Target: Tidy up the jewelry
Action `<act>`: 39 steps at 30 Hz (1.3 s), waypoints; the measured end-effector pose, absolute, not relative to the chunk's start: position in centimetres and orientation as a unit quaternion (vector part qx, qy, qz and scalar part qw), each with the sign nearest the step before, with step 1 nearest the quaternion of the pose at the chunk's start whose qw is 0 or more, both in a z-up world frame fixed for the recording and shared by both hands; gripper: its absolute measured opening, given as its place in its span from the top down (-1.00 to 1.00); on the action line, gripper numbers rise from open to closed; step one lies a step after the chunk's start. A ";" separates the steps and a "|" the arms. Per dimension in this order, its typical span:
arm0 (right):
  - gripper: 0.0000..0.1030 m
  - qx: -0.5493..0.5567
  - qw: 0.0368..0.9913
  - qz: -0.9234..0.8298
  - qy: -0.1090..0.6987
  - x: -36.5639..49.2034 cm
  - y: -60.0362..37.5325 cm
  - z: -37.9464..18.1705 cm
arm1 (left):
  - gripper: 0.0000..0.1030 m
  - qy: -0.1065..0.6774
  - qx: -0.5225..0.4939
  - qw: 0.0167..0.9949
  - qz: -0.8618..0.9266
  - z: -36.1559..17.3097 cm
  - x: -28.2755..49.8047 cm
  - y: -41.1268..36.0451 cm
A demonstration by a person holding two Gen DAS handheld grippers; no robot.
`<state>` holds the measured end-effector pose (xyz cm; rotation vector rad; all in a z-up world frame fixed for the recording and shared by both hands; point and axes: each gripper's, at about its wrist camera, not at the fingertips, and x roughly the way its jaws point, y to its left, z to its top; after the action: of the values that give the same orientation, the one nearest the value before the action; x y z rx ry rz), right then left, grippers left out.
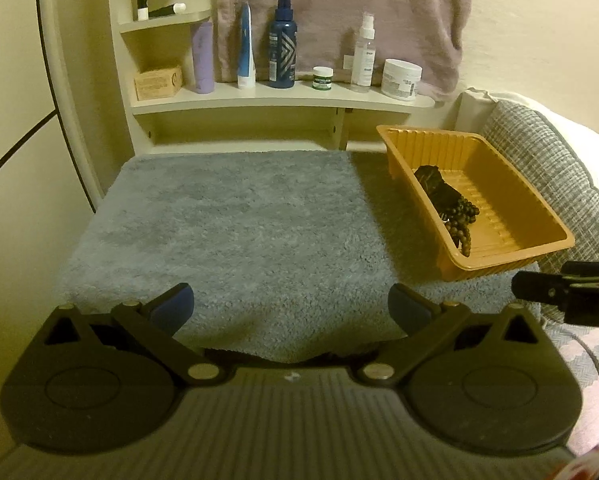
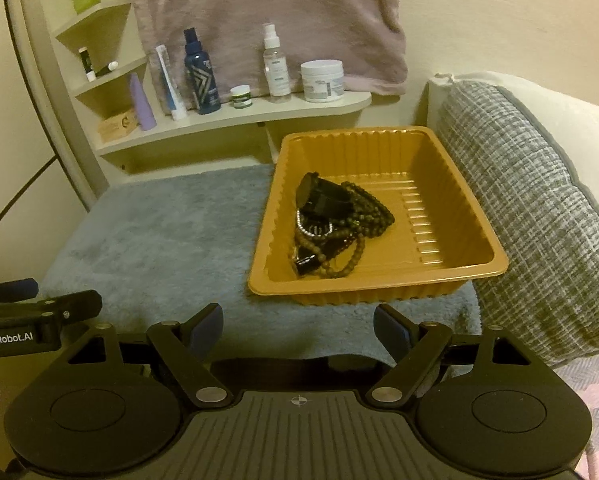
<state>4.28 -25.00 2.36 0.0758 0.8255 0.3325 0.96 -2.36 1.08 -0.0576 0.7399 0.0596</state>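
Grey fluffy towel (image 1: 227,216) covers table. Orange ribbed tray (image 2: 439,280) sits at towel's 2 o'clock corner. Left gripper (image 1: 291,308), right gripper (image 2: 297,326): both wide, empty. Bead bracelets, black watch (image 2: 323,198) heaped at tray's 9 o'clock side.

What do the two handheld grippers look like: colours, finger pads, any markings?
Both match: the left gripper and right gripper have black linkage arms with silver pivot pins, round black discs on either side, a ribbed grey body and dark blue fingertip pads. The left one's side reads "GenRobot.AI" in white in the right wrist view.
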 end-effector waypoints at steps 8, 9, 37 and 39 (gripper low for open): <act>-0.60 0.039 0.900 0.163 0.403 4.1 -24.9 2.2 | -0.99 0.360 -0.025 0.932 0.025 1.2 0.8 -2.6; -0.60 0.039 0.900 0.164 0.403 4.2 -24.9 2.2 | -0.99 0.360 -0.025 0.932 0.025 1.1 0.8 -2.6; -0.60 0.041 0.899 0.161 0.404 4.2 -24.9 2.0 | -0.99 0.359 -0.026 0.933 0.019 1.4 0.7 -2.8; -0.60 0.042 0.899 0.161 0.404 4.2 -24.9 2.0 | -0.99 0.359 -0.026 0.933 0.018 1.4 0.7 -2.8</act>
<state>4.19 -24.93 2.04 0.0866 0.8367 0.3341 0.70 -2.80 1.37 -0.0522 0.7338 0.0371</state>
